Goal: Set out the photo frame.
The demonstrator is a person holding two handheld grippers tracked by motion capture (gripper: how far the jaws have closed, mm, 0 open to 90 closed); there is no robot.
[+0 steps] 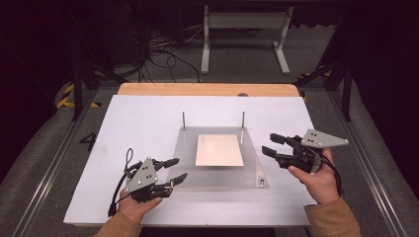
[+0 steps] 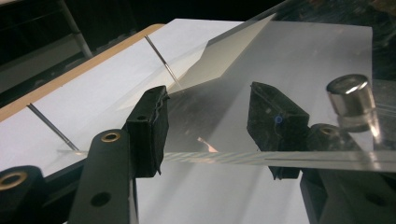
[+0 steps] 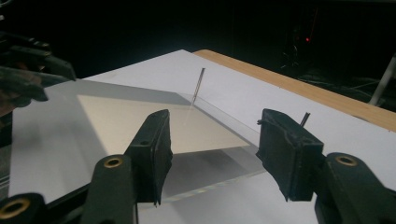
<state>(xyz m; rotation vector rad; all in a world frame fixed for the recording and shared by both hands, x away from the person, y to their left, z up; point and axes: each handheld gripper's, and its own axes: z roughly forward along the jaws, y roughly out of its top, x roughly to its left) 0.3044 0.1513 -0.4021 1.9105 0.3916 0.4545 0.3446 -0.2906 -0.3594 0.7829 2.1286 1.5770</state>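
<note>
White table, card lengthwise front-to-back

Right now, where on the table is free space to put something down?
Free: the white table left of the clear plate, and the strip behind the two pins. Crowded: the plate's left corner by the left tool, and its right edge near the right tool.

Black tools, grey plates, seemingly tan sleeves.

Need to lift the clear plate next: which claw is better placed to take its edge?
Left. The left claw already straddles the clear plate edge, jaws open; the right claw is off to its side.
</note>
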